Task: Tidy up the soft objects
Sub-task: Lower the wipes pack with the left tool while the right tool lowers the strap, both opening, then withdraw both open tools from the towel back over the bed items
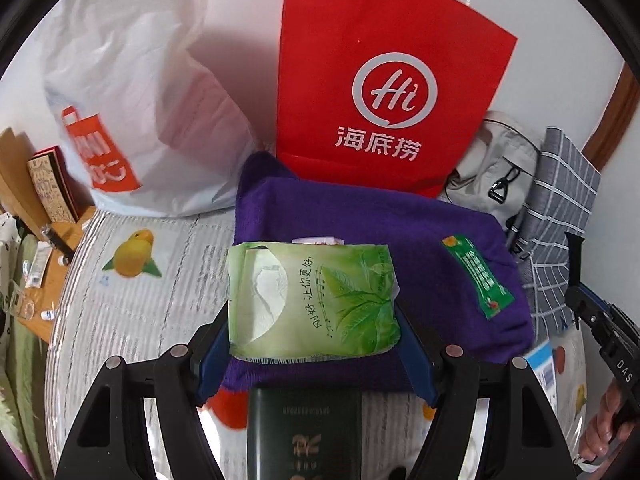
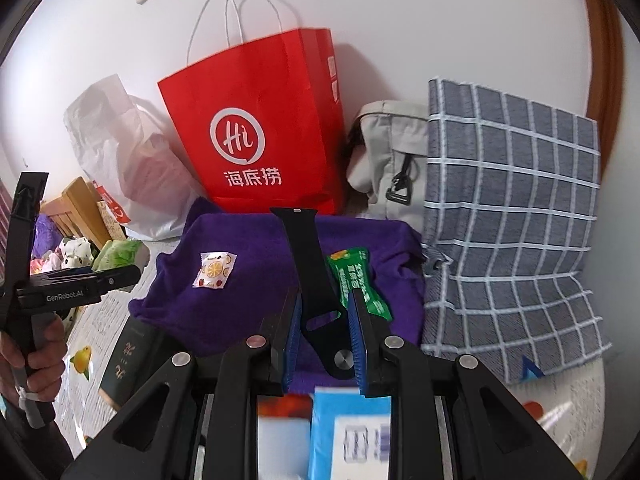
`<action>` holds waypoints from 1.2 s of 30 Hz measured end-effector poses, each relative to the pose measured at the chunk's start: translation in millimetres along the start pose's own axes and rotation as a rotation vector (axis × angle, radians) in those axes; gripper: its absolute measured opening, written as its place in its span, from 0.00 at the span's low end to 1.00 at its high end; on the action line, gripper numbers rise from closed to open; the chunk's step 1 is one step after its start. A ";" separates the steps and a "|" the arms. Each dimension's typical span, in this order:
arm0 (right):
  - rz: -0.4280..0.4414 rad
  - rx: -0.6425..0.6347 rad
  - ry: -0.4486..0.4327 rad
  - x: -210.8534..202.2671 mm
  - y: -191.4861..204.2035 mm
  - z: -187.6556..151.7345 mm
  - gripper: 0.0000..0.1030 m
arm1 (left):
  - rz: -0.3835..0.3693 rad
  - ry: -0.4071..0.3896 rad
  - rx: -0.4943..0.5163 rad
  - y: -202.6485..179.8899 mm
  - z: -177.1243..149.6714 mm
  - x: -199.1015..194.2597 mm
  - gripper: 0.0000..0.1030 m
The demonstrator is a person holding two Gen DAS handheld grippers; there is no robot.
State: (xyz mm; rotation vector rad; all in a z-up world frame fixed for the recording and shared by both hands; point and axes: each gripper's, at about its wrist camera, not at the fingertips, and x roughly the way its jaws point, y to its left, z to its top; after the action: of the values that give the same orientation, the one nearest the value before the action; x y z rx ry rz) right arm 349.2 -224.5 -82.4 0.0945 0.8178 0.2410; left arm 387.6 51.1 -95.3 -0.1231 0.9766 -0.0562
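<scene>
A red paper shopping bag (image 1: 384, 80) with a white logo stood at the top centre of the frame, against the wall. Below it, mid-frame, lay a folded purple knitted cloth (image 1: 440, 240) carrying a small green sachet (image 1: 478, 276). At lower centre, the left gripper (image 1: 314, 320) pinched a green plastic tissue pack (image 1: 312, 300) between its blue pads, while the right gripper (image 2: 324, 340) clamped a black rubber watch strap (image 2: 308, 264) over the cloth
</scene>
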 end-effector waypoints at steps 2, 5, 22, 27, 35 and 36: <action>0.012 -0.001 0.015 13.3 0.9 5.1 0.22 | 0.004 0.009 0.011 -1.6 3.8 11.1 0.70; 0.027 -0.006 0.053 34.4 1.7 7.4 0.22 | -0.004 0.047 0.010 0.4 1.6 33.5 0.70; 0.013 -0.056 0.326 124.6 2.8 -20.4 0.24 | -0.045 0.245 -0.012 1.9 -1.3 94.1 0.70; 0.037 -0.018 0.368 135.3 -4.0 -23.6 0.27 | -0.038 0.279 -0.009 -4.2 -4.6 101.6 0.70; 0.059 -0.034 0.339 123.3 -0.6 -22.1 0.59 | -0.056 0.293 -0.047 -9.1 -9.4 99.4 0.77; 0.054 -0.039 0.333 119.6 -0.3 -21.2 0.59 | -0.051 0.287 -0.045 -8.3 -7.7 96.2 0.77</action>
State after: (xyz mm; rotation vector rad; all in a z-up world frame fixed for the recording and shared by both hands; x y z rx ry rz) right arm 412.4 -195.3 -181.9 0.0400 1.1424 0.3287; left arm 435.1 32.4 -177.6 -0.1852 1.2620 -0.1006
